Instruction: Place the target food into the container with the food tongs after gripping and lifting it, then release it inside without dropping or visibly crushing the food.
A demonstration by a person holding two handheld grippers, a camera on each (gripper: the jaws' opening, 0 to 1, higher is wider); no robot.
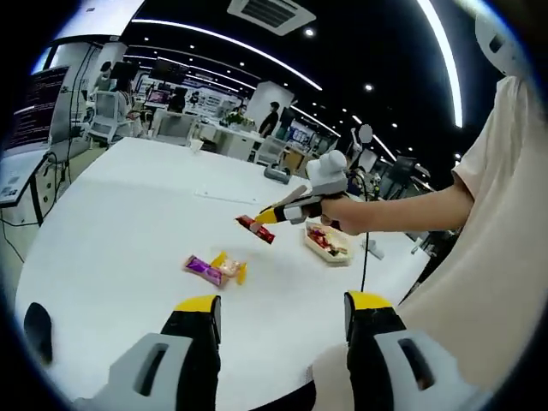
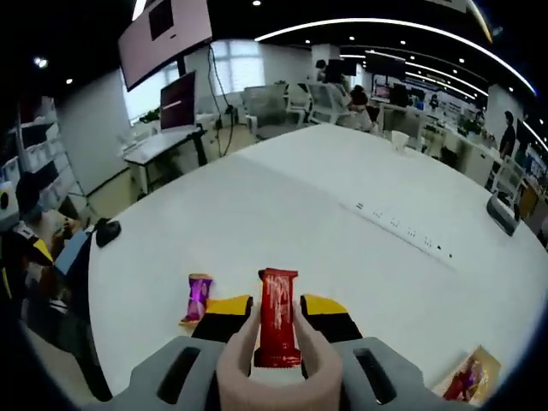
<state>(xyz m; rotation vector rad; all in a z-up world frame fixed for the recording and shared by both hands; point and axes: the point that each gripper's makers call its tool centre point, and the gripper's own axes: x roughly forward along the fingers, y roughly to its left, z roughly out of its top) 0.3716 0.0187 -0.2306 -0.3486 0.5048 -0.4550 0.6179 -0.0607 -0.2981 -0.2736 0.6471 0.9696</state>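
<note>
A red snack bar [image 2: 278, 325] is clamped between the arms of beige food tongs [image 2: 272, 377], and my right gripper [image 2: 278, 306] is shut on those tongs. In the left gripper view the right gripper [image 1: 289, 212] holds the red bar [image 1: 256, 229] above the white table [image 1: 128, 214], just left of a shallow container [image 1: 328, 242] with red-wrapped food inside. A purple snack [image 1: 204, 269] and a yellow one [image 1: 231, 269] lie on the table in front of my left gripper [image 1: 282, 308]. Its jaws stand open with nothing between them. The container [image 2: 469, 377] sits at the lower right.
The person's arm [image 1: 402, 212] reaches in from the right. A black mouse [image 2: 108, 229] lies by the table's edge. A long thin strip [image 2: 402, 231] and a cup [image 2: 399, 139] lie farther back. Desks, chairs and monitors stand beyond the table.
</note>
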